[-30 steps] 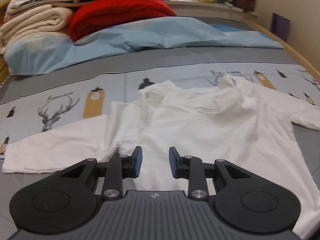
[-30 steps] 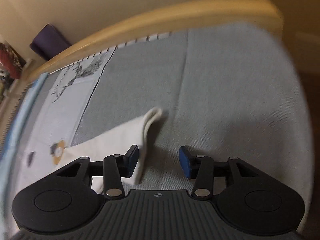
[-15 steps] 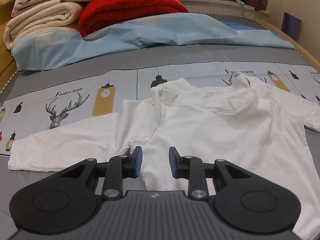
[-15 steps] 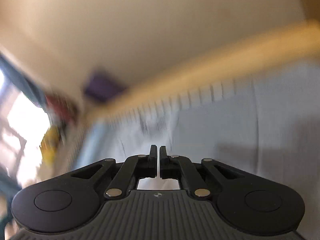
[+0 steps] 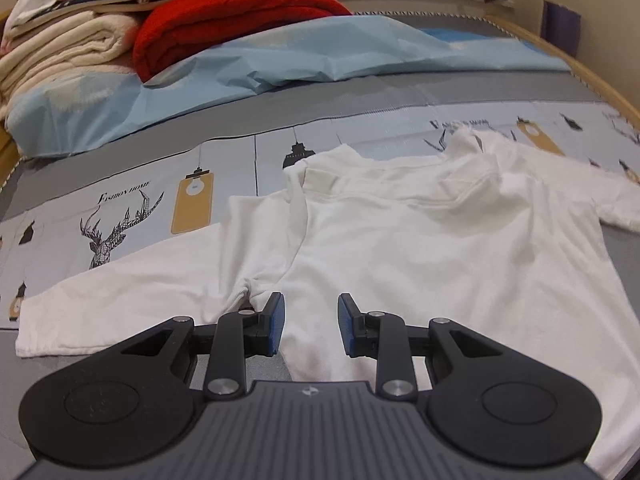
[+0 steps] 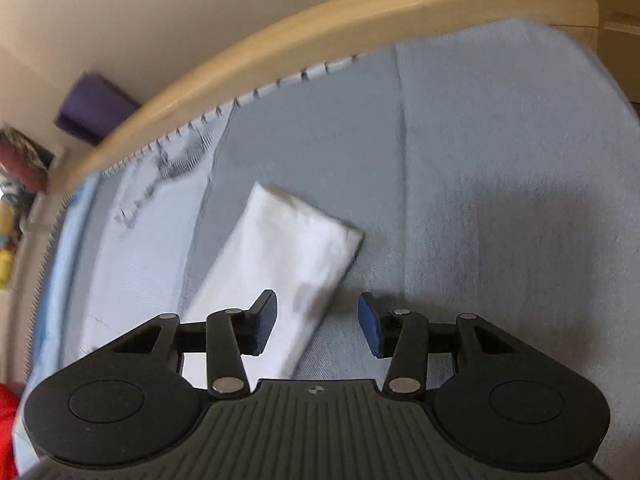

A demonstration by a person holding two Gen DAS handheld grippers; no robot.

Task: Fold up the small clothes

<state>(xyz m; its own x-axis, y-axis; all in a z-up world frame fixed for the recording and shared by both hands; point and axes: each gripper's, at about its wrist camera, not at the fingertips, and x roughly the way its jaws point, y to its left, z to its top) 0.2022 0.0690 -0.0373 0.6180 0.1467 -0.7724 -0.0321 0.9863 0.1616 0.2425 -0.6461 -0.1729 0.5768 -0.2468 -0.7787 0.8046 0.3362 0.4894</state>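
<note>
A white long-sleeved shirt lies spread on the printed bed sheet, collar toward the far side. Its one sleeve stretches out flat to the left. My left gripper hovers open over the shirt's body, just right of that sleeve's armpit, with nothing pressed between the pads. In the right wrist view the other sleeve's end lies flat on the grey sheet. My right gripper is above it, jaws opening, with the sleeve's edge under the gap and no pad pressing it.
A red quilt, folded cream blankets and a light-blue cover are piled at the head of the bed. A wooden bed rail runs beyond the sleeve, with a purple object behind it.
The right gripper shut and swung upward, then came back down with its jaws apart. The sleeve end, bunched before, now lies flat and farther out. The left gripper stayed put.
</note>
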